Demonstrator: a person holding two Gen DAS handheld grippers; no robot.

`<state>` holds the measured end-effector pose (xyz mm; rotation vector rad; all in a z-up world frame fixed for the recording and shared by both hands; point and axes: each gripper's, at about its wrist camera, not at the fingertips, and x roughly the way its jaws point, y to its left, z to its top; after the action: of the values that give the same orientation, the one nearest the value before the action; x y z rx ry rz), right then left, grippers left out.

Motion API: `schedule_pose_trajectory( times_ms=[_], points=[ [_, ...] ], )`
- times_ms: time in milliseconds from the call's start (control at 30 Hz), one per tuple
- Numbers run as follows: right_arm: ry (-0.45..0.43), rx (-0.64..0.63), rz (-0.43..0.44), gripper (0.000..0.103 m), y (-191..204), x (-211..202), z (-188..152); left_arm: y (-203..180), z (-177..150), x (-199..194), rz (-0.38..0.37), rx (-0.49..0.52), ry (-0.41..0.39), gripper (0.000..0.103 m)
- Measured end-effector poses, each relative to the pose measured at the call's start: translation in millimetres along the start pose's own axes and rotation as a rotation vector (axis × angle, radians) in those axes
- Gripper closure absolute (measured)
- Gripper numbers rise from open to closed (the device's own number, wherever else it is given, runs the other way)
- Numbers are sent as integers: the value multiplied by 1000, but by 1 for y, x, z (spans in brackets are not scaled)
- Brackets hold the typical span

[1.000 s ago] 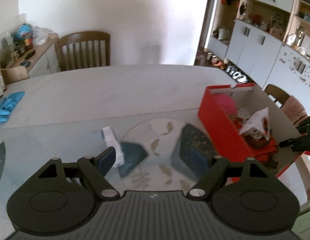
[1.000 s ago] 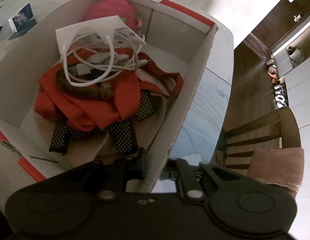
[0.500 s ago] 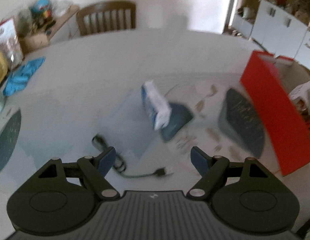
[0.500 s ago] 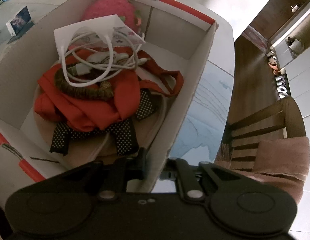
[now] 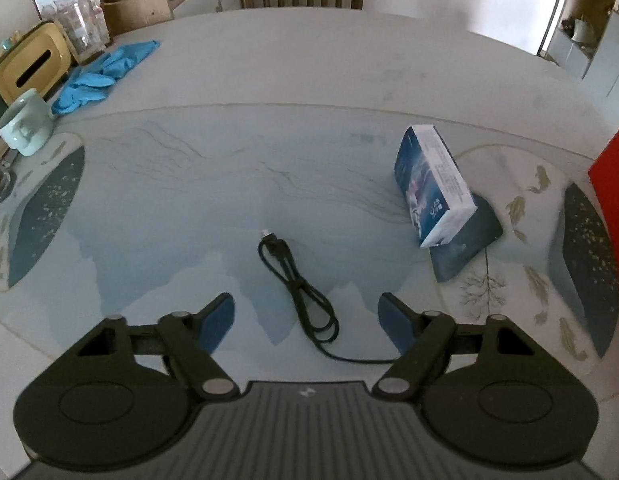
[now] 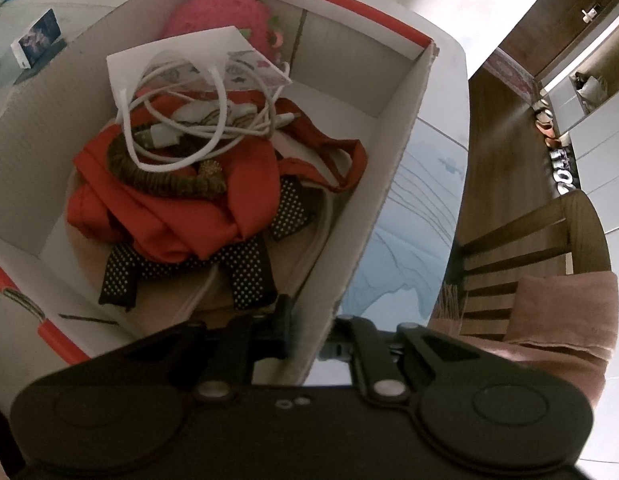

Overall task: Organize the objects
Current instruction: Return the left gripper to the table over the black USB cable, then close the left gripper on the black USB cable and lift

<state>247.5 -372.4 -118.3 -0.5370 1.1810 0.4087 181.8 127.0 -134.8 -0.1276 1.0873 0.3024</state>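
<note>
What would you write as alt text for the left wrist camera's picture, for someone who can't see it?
An open left gripper hovers over a coiled black cable lying on a pale blue patterned table. A blue and white box stands tilted to the right; blue gloves and a pale green mug sit far left.

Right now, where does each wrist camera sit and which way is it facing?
Left wrist: behind the open left gripper, tilted down at the coiled black cable on the table; only the gripper shows.
Right wrist: behind the right gripper, shut on the red-and-white cardboard box wall, looking steeply into it.
Shared: the blue-and-white carton and that box.
</note>
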Motion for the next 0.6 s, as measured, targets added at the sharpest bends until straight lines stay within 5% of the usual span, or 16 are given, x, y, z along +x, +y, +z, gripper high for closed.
schedule_pose_trajectory(
  times_ms=[233,600],
  points=[
    [1,0,0,94,0,0,1,0,10,18,20,-56,51,61],
    [3,0,1,94,0,1,0,-4,16,25,8,-82,75,86]
  ],
)
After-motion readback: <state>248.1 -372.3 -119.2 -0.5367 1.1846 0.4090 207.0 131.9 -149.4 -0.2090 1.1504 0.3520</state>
